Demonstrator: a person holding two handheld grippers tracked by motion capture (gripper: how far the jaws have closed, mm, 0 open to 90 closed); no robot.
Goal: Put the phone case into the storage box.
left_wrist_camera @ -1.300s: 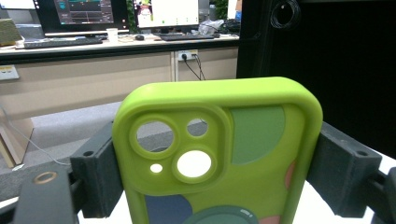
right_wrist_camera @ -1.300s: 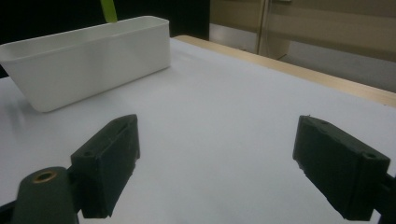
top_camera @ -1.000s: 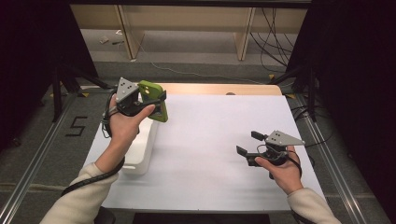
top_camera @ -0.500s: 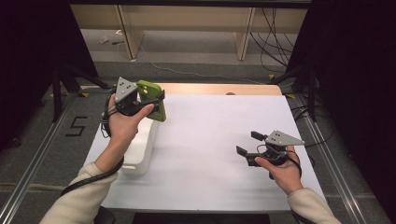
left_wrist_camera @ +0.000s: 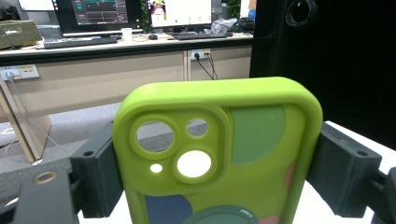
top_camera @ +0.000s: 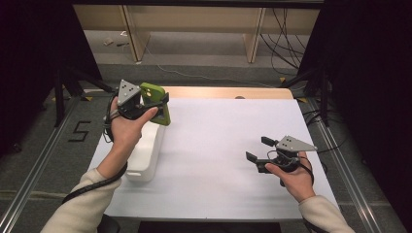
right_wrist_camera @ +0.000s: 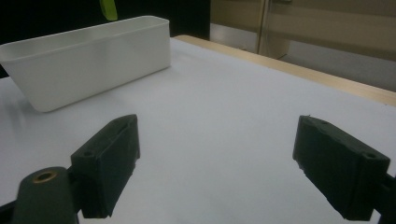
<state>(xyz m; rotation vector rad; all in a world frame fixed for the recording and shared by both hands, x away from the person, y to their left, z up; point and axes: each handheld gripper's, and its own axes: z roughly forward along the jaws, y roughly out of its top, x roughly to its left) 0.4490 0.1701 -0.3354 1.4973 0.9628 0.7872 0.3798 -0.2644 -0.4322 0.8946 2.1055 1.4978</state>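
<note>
Over the white tabletop [top_camera: 223,145] and the white bin [top_camera: 145,155], the left gripper [top_camera: 154,103] holds the green phone case [left_wrist_camera: 219,154] upright above the bin, clamped across both side edges: light, rubbery, probably bends if squeezed. The right gripper [top_camera: 258,149] rests low, jaws wide and empty.

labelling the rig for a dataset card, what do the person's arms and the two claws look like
Both arms wear cream long sleeves with ribbed cuffs. The left claw and right claw are black, each topped by a grey three-cornered plate with small holes. Each has two blocky, matte black jaws with a screw hole near the tip, and a brass-ringed hole on the frame beside one jaw. A black cable trails from each.
</note>
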